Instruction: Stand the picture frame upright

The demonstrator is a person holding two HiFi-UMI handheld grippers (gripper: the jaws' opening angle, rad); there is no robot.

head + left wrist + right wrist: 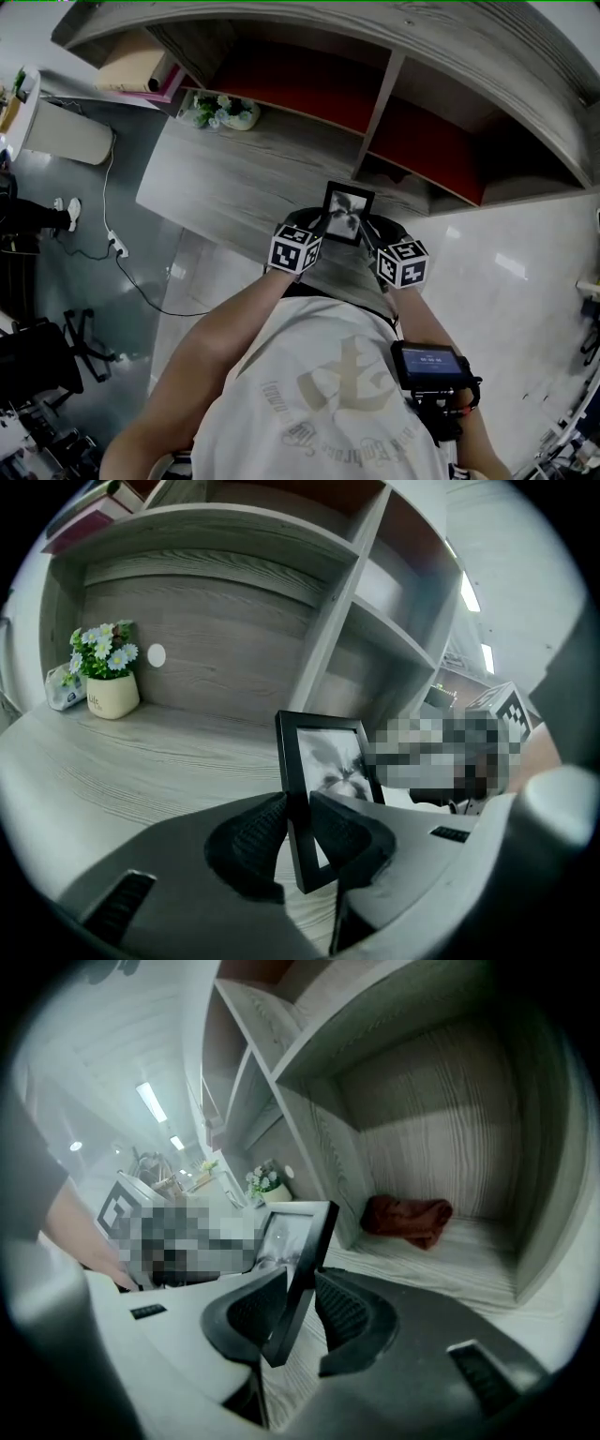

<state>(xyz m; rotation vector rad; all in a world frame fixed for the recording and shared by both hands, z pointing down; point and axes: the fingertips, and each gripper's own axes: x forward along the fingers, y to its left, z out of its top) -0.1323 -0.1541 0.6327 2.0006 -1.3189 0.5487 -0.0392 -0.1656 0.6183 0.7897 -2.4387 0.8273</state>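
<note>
Left hand-held gripper (pixel 298 829) is clamped on the black picture frame's (pixel 328 761) left edge, and the right hand-held gripper (pixel 302 1309) on its right edge, the frame upright between them. Ahead-left, bare tabletop (pixel 141 761) runs to a flower pot (pixel 112 694). Ahead-right, a shelf compartment (pixel 487 1269) holds a dark red cloth (pixel 408 1218).

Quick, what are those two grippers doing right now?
Left gripper: closed on the picture frame, one side edge.
Right gripper: closed on the picture frame's opposite edge.
</note>
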